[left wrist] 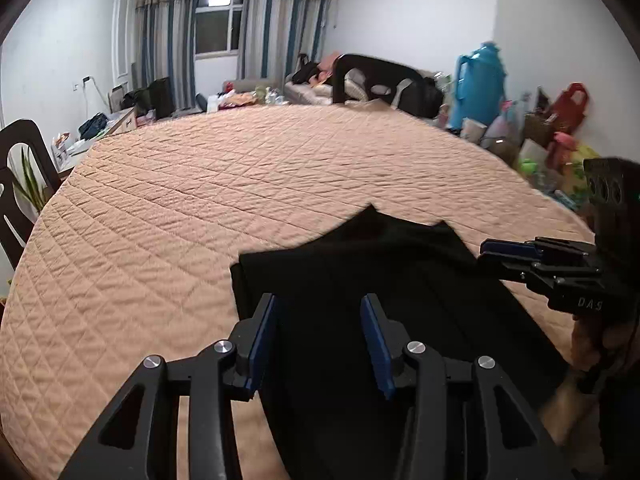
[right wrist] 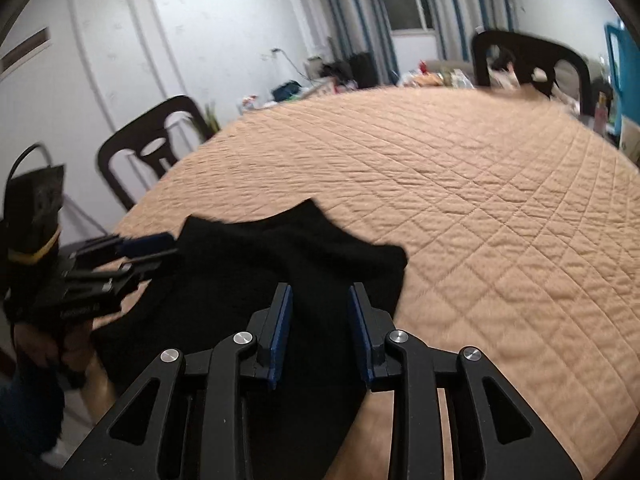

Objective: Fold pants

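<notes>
Pants (left wrist: 360,272) lie black and bunched on the quilted peach cover (left wrist: 200,200), filling the lower middle of both wrist views, one end toward me and two peaked corners pointing up the frame. My left gripper (left wrist: 320,344) hangs over the near cloth with its blue pads spread apart and nothing between them that I can call a grip. My right gripper (right wrist: 318,336) is likewise parted, poised above the fabric; in the left view it enters from the right edge, turned sideways just beside the cloth's right border. Motion blur and the dark fabric hide any seams, so I cannot tell waistband from hems, and the folds may be only rumples.

I judge the folding barely begun: this is the reach to take hold. Next I need each tool lowered onto an edge, pads closed on a single layer, then a lift and spread to flatten the legs.
</notes>
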